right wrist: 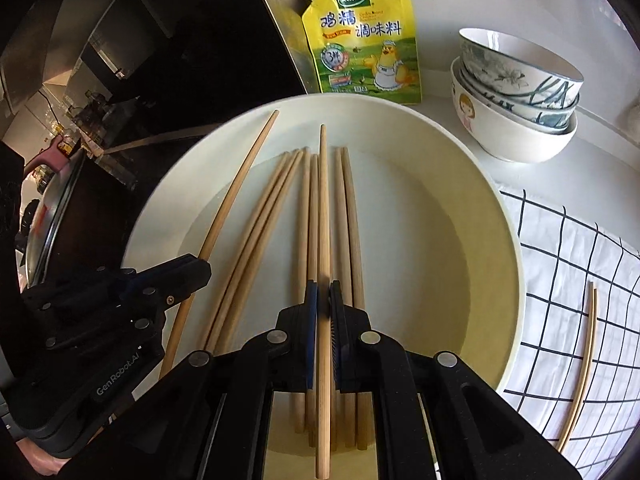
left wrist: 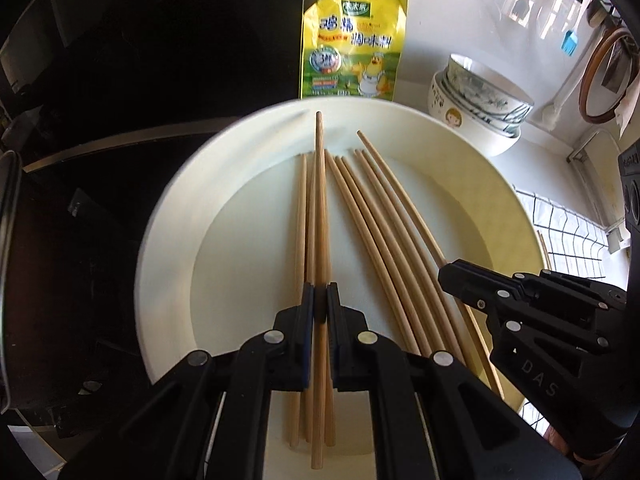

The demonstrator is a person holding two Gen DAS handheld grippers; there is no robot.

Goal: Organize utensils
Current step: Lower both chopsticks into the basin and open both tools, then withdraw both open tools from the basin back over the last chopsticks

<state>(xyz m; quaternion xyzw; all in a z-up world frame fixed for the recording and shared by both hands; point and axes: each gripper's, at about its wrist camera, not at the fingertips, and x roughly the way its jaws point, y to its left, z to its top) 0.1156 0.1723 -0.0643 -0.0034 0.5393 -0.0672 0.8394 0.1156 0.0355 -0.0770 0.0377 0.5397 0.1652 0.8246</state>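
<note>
- Left hand-held gripper (left wrist: 320, 304): jaws drawn narrow and clamped on a single chopstick (left wrist: 319, 216). The stick runs lengthwise between the blue pads and projects past both ends of the fingers, above the plate.
- Right hand-held gripper (right wrist: 323, 300): likewise closed on one chopstick (right wrist: 323, 216), gripped at about mid-length and pointing toward the far rim of the plate. In the left wrist view this gripper appears at lower right (left wrist: 452, 276), its fingers closed.
- White plate (left wrist: 168, 240): large, round and shallow, resting on the desk (right wrist: 440, 0). It holds the remaining loose chopsticks (left wrist: 384, 232), which lie roughly parallel in a loose fan across its floor. A few lie directly beneath each held stick.
- Two further chopsticks (right wrist: 582, 368) lie off the plate, on the checked cloth (right wrist: 568, 264) to its right. They are side by side and appear curved by the lens.
- Yellow seasoning pouch (right wrist: 360, 36): stands just behind the plate's far rim, spout at upper left.
- Stacked bowls (right wrist: 516, 88): several patterned bowls nested in a white one, on the desk to the right of the pouch, apart from the plate.
- Dark glossy surface (left wrist: 140, 60): fills the left of both views, bordering the plate's left side.
</note>
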